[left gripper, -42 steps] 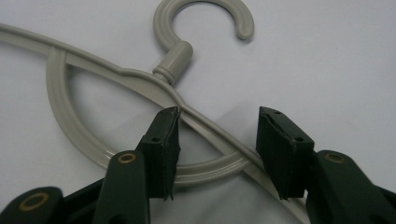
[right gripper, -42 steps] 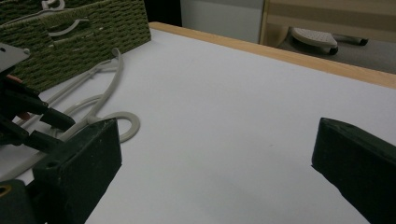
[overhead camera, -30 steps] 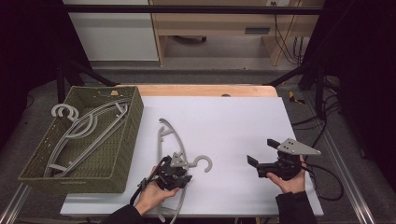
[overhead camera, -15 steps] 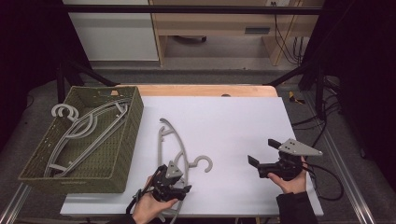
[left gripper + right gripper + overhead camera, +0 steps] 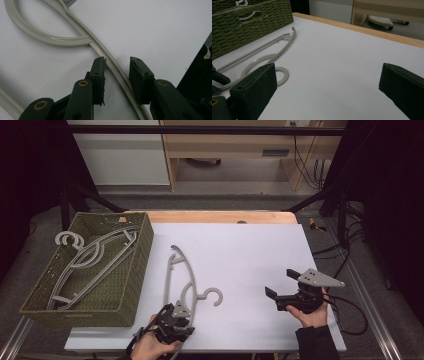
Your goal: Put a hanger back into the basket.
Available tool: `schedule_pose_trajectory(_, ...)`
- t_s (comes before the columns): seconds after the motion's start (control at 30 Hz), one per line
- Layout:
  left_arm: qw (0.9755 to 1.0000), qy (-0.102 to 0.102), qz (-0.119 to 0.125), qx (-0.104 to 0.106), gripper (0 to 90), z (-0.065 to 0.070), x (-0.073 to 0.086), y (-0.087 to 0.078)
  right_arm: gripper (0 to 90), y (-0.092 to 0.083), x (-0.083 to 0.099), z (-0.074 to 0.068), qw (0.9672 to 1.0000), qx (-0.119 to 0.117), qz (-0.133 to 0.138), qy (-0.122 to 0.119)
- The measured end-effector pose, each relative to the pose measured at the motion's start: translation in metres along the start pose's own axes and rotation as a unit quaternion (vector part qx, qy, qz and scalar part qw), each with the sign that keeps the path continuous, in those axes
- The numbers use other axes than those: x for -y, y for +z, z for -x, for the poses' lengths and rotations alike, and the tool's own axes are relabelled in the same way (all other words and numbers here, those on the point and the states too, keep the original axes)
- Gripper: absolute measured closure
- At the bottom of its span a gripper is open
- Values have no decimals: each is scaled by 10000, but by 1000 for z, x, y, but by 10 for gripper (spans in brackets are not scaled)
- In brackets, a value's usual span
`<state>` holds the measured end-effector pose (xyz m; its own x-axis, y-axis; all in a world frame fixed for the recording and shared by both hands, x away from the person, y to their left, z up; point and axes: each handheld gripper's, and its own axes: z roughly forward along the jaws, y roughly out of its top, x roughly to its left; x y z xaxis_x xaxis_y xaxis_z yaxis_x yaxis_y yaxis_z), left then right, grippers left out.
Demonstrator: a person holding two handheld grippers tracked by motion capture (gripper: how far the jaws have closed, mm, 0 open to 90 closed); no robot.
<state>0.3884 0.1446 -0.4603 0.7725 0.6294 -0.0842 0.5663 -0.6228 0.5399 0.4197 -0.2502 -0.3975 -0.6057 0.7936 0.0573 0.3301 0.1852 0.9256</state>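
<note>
Straddling the grey clothes hanger (image 5: 117, 71) lying on the white worktop (image 5: 250, 250), the left tongs (image 5: 116, 75) have just been closing, pads not yet pressing; right tongs (image 5: 280, 295) hover released; wicker basket (image 5: 131, 270) holds more hangers.

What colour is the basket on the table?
Olive green, woven; the basket shows best in the high view.

Hanger (image 5: 180, 277) near end hidden beneath left gripper (image 5: 172, 320); basket (image 5: 242, 30) cut off by frame edge.
</note>
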Motion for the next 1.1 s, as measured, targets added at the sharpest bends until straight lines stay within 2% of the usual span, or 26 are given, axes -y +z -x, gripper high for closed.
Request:
schedule_pose_trajectory(0.13, 9997, -229, 3, -49, 702, -18, 17, -13, 19, 1, 0, 0, 10000, 8, -11, -8)
schedule_pose_trajectory(0.2, 9995, -301, 1, -85, 704, -21, 21, -16, 18, 1, 0, 0, 10000, 7, -7, -12)
schedule_pose_trajectory(0.27, 9993, -345, 5, -173, 702, -20, 23, -16, 19, 2, 0, 0, 10000, 5, -8, -4)
schedule_pose_trajectory(0.3, 9992, -329, -71, -205, 702, -18, 22, -16, 19, 2, 0, -1, 10000, -4, -9, 3)
schedule_pose_trajectory(0.37, 9987, -238, -131, -434, 706, -12, 19, -15, 18, 2, 0, -1, 10000, -10, -20, 13)
schedule_pose_trajectory(0.43, 9984, -240, -142, -487, 722, -10, 18, -14, 18, 3, 1, -1, 10000, -6, -19, 2)
schedule_pose_trajectory(0.5, 9987, -271, -132, -414, 728, -13, 19, -15, 18, 3, 0, -1, 10000, -12, -20, 9)
schedule_pose_trajectory(0.67, 9996, -80, -34, -278, 736, -15, 18, -13, 18, 3, 0, -1, 10000, -18, -12, -3)
schedule_pose_trajectory(0.87, 9997, 176, 109, 156, 741, -22, 9, -6, 18, 4, 0, -1, 10000, -25, -30, -24)
schedule_pose_trajectory(0.97, 9995, 194, 207, 150, 740, -23, 7, -5, 18, 3, 0, -1, 10000, -20, -26, -29)
schedule_pose_trajectory(1.03, 9997, 160, 193, -6, 726, -19, 8, -5, 18, 3, 0, -1, 10000, -4, -17, -12)
schedule_pose_trajectory(1.1, 9999, 68, 80, -80, 660, -17, 10, -7, 18, 2, 0, -1, 10000, -7, -4, -6)
